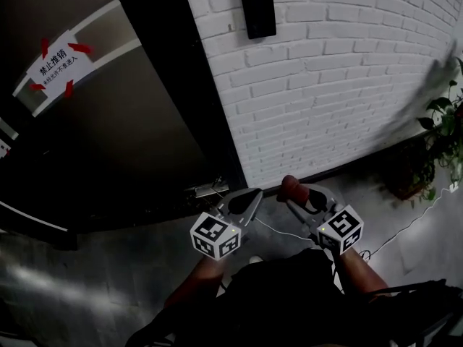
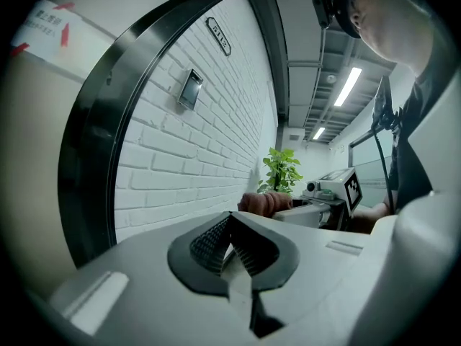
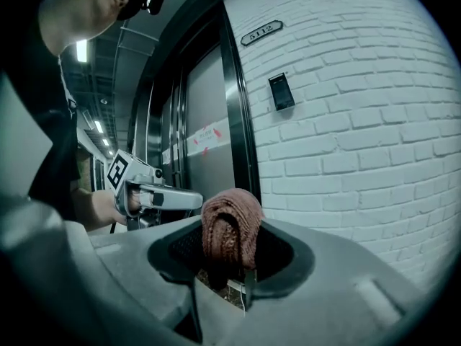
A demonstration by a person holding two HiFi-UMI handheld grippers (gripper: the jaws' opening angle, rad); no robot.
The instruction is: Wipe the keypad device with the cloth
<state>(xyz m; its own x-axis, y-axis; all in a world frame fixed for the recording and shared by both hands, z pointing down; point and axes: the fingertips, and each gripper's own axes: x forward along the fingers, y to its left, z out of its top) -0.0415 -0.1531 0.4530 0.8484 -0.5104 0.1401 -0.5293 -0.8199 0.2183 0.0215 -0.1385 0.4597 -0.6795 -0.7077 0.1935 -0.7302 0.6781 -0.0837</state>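
**Head view.** The left hand-held gripper [image 1: 249, 199] and the right hand-held gripper [image 1: 298, 199] were held side by side, low in front of the white brick wall [image 1: 347, 85]. A reddish-brown cloth [image 1: 289, 186] sat at the tip of the right hand-held gripper. The keypad device [image 1: 257, 7], a dark panel, was mounted high on the wall, well above both tools. A dark door [image 1: 137, 136] with a white notice [image 1: 56, 63] stood to the left of the wall. A potted plant [image 1: 443, 132] stood at the right edge.

**Left gripper view.** The jaws of the left hand-held gripper [image 2: 230, 225] were clenched together with nothing between them. The keypad device [image 2: 189, 89] showed on the wall, up and to the left. The cloth [image 2: 263, 202] and the right hand-held gripper [image 2: 328, 197] appeared beyond the jaws.

**Right gripper view.** The right hand-held gripper [image 3: 229, 247] was clamped on the cloth [image 3: 230, 222], which stood bunched above the jaws. The keypad device [image 3: 281, 92] was on the wall above, apart from the cloth, below a number plate [image 3: 261, 32].
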